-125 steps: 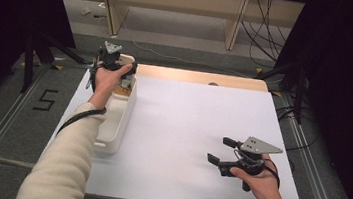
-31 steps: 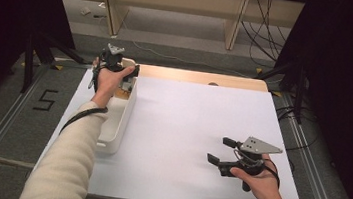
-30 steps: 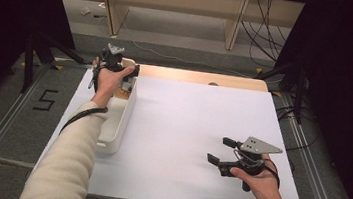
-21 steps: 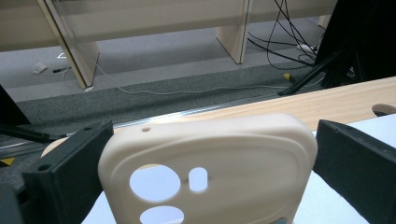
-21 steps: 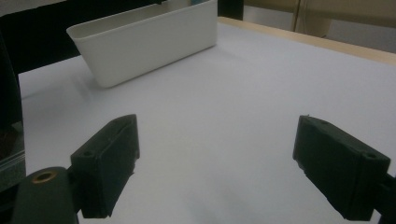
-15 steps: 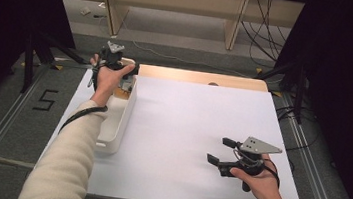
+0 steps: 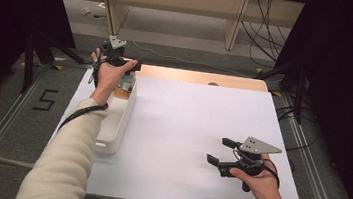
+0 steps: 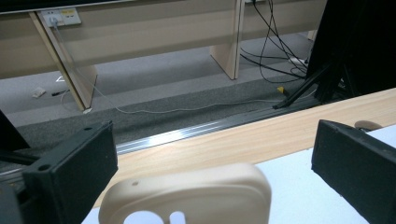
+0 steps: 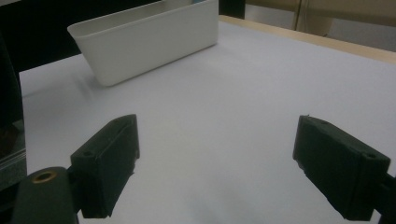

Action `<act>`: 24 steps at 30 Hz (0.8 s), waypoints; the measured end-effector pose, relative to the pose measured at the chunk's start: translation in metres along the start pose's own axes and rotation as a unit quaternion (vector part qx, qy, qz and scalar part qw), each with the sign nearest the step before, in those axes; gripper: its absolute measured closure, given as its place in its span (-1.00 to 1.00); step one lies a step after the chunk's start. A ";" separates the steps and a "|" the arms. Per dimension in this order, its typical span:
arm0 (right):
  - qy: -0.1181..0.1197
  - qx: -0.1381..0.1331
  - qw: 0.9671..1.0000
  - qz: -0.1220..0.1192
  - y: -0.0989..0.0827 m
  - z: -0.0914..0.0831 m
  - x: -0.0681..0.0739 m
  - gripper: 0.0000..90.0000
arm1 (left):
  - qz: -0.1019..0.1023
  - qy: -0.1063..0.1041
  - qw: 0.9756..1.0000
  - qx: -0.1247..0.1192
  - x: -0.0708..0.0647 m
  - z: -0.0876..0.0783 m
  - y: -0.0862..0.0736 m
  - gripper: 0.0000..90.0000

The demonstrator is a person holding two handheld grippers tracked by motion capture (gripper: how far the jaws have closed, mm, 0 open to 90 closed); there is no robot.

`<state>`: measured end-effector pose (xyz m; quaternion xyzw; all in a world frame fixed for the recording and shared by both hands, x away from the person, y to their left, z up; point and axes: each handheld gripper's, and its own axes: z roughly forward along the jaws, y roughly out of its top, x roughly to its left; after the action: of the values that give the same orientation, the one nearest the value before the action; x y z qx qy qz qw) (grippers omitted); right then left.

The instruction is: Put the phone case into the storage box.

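Note:
Over the far end of a white bin (image 7: 113,127), a hand holds my left gripper (image 7: 127,66). In the left gripper view the left gripper (image 8: 212,172) has its black jaws wide apart. A beige plastic piece with cut-out holes (image 8: 187,196) sits low between them, with a gap to the right-hand jaw. My right gripper (image 7: 220,151) rests low over the white table (image 7: 186,126) at the near right. In its own view the right gripper (image 9: 229,163) stands open with nothing between its fingers, facing the bin (image 9: 149,42).
Small coloured items (image 7: 124,87) lie in the bin's far end. A wooden strip (image 7: 202,77) runs along the table's far edge, with floor, cables (image 8: 275,42) and desk legs beyond. Dark stands flank both sides.
The left gripper has shifted slightly away and up over the bin's far end. The right gripper has stayed where it was, still open.

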<state>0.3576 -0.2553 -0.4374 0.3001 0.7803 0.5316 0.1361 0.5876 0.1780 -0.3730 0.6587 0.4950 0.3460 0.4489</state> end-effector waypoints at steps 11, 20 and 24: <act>0.000 -0.002 1.000 0.000 0.000 0.000 0.000 -0.66 | 0.000 -0.012 1.000 -0.014 -0.007 -0.019 0.004 -0.99; -0.003 -0.001 1.000 0.002 0.001 0.000 0.000 -0.65 | 0.009 -0.037 0.999 -0.013 -0.018 -0.039 0.002 -0.96; -0.004 -0.001 1.000 0.001 0.001 0.000 0.000 -0.66 | 0.013 -0.041 0.999 -0.009 -0.020 -0.047 0.002 -0.97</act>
<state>0.3580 -0.2557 -0.4364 0.3028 0.7790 0.5313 0.1385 0.5402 0.1700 -0.3541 0.6747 0.4643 0.3289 0.4702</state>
